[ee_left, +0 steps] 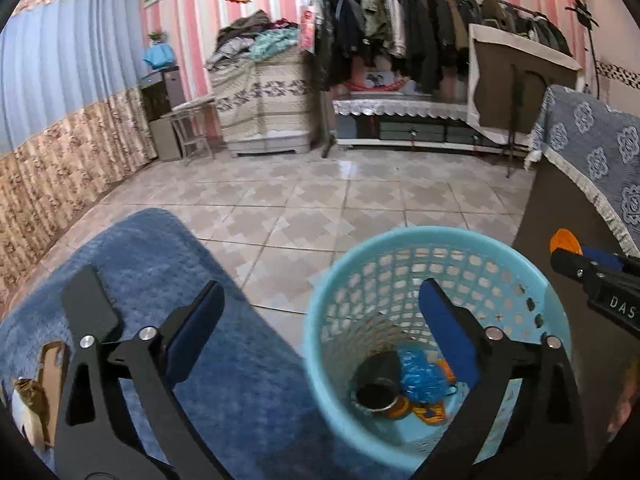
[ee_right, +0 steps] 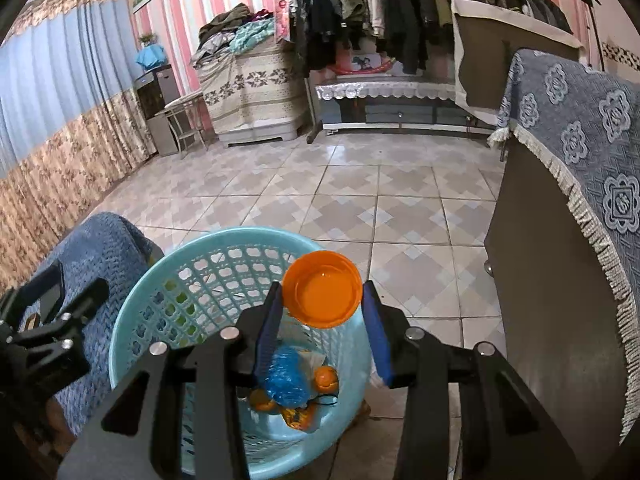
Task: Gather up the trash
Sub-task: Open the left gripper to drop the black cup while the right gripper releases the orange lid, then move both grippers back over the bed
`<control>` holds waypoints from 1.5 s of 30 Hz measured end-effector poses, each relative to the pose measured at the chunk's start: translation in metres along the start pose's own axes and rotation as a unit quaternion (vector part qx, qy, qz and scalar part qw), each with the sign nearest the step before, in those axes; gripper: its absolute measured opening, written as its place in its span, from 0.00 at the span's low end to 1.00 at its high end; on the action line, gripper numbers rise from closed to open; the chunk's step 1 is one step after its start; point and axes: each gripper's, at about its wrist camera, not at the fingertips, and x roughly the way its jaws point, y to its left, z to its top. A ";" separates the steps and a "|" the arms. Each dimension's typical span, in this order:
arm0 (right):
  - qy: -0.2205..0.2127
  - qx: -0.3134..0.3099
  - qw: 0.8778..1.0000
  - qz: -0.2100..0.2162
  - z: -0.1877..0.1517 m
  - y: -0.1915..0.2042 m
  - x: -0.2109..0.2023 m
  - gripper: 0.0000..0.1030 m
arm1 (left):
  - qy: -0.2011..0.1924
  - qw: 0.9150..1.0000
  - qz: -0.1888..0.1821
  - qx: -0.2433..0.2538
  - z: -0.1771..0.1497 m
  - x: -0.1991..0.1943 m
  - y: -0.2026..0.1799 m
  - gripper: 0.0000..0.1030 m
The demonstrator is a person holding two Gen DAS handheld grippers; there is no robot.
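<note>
A light blue plastic mesh basket [ee_left: 532, 280] [ee_right: 132, 312] stands on the tiled floor. Inside lie a blue crinkled bag [ee_left: 420, 372] [ee_right: 284, 380], a dark cup [ee_left: 378, 384] and orange scraps [ee_right: 326, 376]. My right gripper [ee_right: 322, 300] is shut on an orange plastic lid [ee_right: 322, 294] and holds it above the basket's right rim; the lid and gripper also show at the right edge of the left wrist view [ee_left: 564, 242]. My left gripper [ee_left: 320, 308] is open and empty, its right finger over the basket's mouth, its left finger over the blue cloth.
A blue textured cloth [ee_left: 168, 264] [ee_right: 96, 248] covers furniture left of the basket. A brown cabinet under a patterned blue cover [ee_right: 580, 128] stands to the right. A clothes rack [ee_left: 420, 32], a covered chest [ee_left: 264, 92] and curtains [ee_left: 60, 100] line the far walls across tiled floor [ee_right: 380, 192].
</note>
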 end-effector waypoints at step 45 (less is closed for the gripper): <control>-0.064 -0.144 0.983 0.089 -0.006 0.188 -0.050 0.96 | -0.010 0.975 0.162 -0.154 -0.086 -0.134 0.220 0.95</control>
